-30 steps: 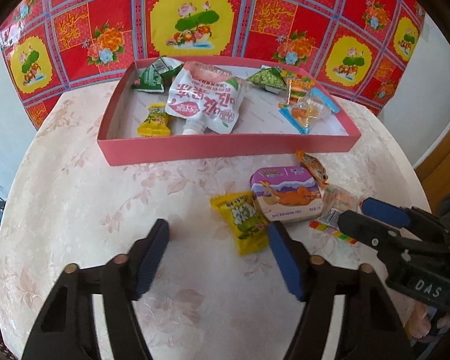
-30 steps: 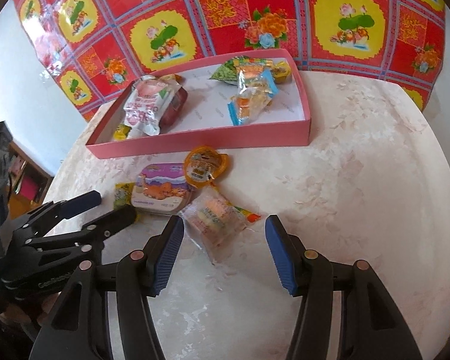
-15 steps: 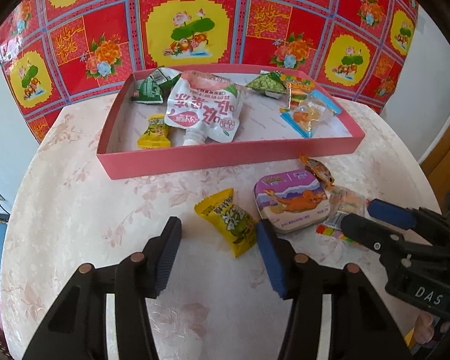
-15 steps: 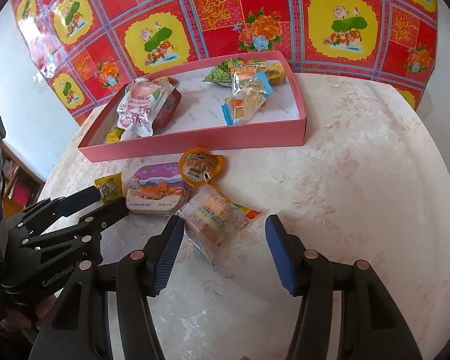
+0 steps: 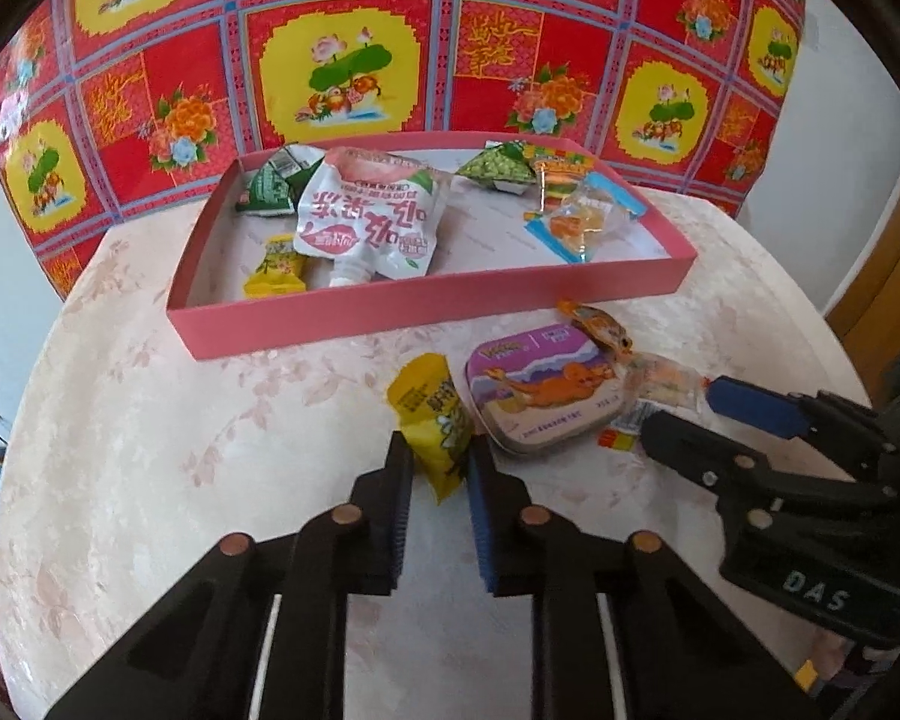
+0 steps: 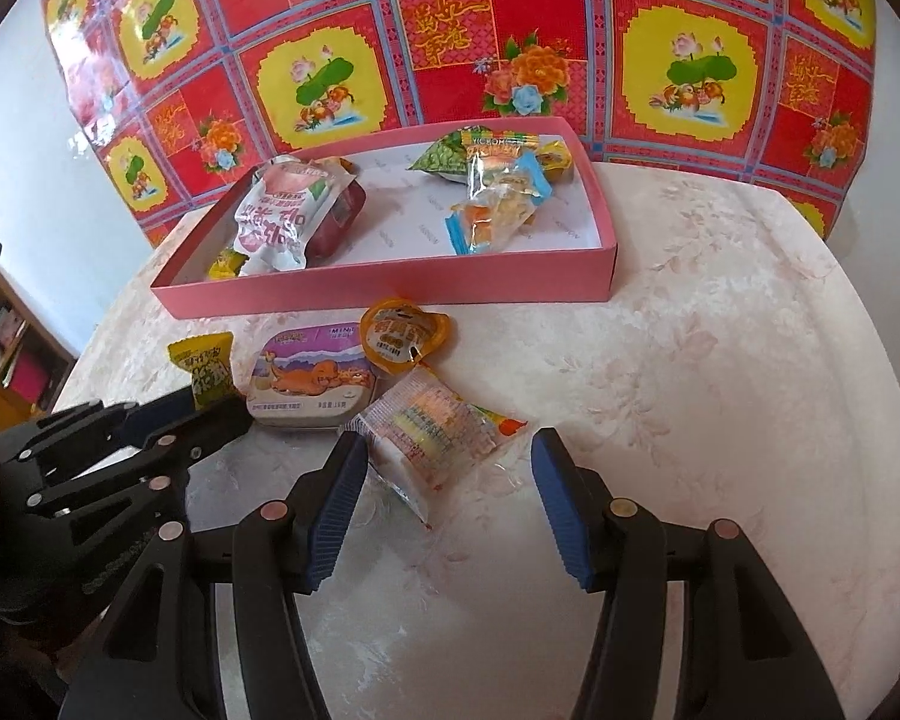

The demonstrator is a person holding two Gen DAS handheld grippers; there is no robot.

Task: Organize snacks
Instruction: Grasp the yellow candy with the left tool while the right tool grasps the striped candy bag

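The left claw (image 5: 439, 468) had clenched on the yellow snack packet (image 5: 433, 420), the right claw (image 6: 450, 480) gaped idle; next, lifting it into the pink box (image 5: 426, 306).

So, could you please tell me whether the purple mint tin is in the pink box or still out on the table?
Out: the purple mint tin lies on the table before the pink box.

Round table (image 6: 720, 330) w/ pink tray (image 6: 390, 285), mint tin (image 6: 312, 381), jelly cup (image 6: 405, 333), clear candy pkt (image 6: 432, 438).
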